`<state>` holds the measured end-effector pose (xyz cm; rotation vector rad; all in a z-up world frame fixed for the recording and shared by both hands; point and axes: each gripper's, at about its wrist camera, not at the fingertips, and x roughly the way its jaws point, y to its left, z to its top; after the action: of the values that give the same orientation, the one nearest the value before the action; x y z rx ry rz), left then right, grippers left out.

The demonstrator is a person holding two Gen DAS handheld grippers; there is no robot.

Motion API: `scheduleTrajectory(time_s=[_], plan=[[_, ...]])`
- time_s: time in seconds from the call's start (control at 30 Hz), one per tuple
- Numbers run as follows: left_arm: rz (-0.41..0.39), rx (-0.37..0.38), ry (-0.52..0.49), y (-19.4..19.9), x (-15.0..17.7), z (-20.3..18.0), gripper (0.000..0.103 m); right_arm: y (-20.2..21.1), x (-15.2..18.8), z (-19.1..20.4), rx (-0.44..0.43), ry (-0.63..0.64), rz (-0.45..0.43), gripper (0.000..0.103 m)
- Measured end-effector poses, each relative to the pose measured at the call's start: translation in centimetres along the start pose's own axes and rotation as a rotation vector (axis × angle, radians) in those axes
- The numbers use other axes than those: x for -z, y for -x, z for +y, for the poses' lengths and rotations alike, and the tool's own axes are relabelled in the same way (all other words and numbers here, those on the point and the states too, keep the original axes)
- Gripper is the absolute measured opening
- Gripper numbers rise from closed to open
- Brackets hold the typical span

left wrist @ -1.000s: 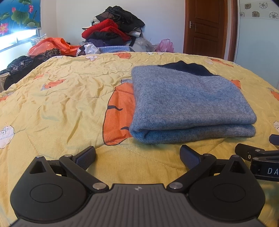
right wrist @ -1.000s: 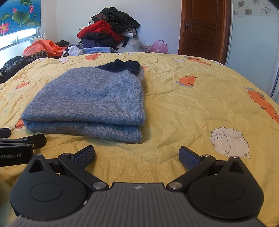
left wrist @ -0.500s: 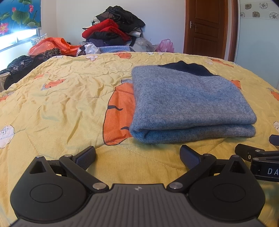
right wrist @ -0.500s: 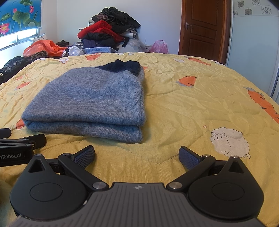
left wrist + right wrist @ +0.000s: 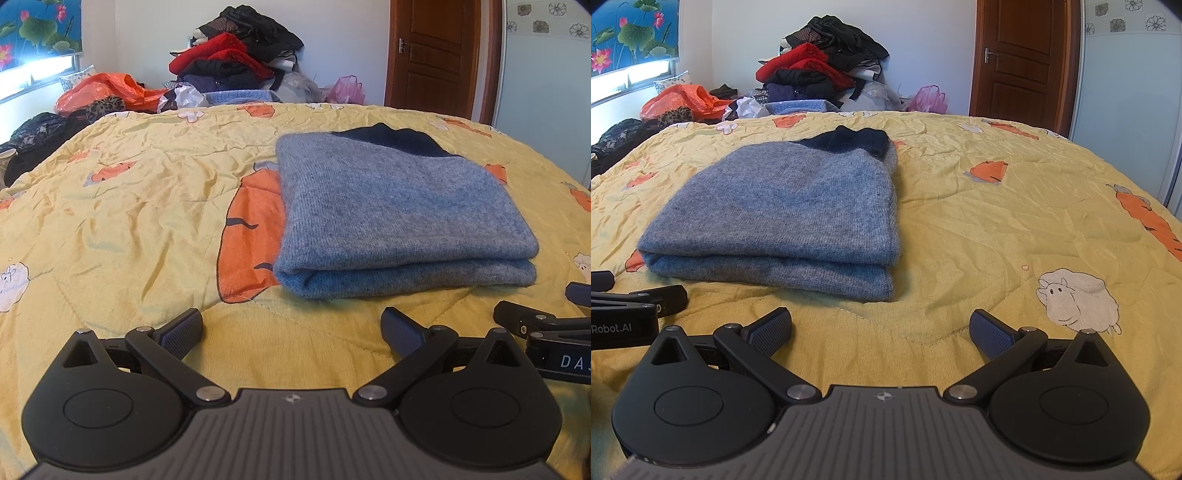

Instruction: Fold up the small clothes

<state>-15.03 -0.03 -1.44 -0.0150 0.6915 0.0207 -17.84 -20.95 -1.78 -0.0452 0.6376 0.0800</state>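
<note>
A grey-blue knit sweater lies folded into a neat rectangle on the yellow quilt, with a dark navy collar at its far end. In the right wrist view the same sweater sits ahead and to the left. My left gripper rests low on the quilt just short of the sweater's near fold, open and empty. My right gripper is also open and empty, near the sweater's right corner. Each gripper shows at the edge of the other's view.
A heap of unfolded clothes in red, black and blue is piled beyond the far edge of the bed, beside an orange bag. A brown door stands at the back right. Bare quilt spreads to the right of the sweater.
</note>
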Motion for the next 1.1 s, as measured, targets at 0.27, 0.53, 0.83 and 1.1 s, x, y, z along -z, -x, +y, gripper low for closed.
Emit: scheduleTrajectory(time_s=[0.27, 0.53, 0.83, 1.1], plan=[[0.095, 0.017, 0.001, 0.4, -1.0, 0.2, 0.103, 0.2, -0.2, 0.0, 0.004, -0.003, 0.032, 0.103], [0.093, -0.022, -0.005, 2.9, -1.5, -0.3, 0.103, 2.0, -0.8, 0.0, -0.019, -0.001, 0.049, 0.103], [0.072, -0.031, -0.005, 3.8, -2.1, -0.5, 0.103, 2.7, -1.4, 0.0, -0.027, -0.003, 0.042, 0.103], [0.076, -0.029, 0.006, 3.8, -2.1, -0.2, 0.103, 2.6, -1.4, 0.0, -0.029, -0.007, 0.050, 0.103]])
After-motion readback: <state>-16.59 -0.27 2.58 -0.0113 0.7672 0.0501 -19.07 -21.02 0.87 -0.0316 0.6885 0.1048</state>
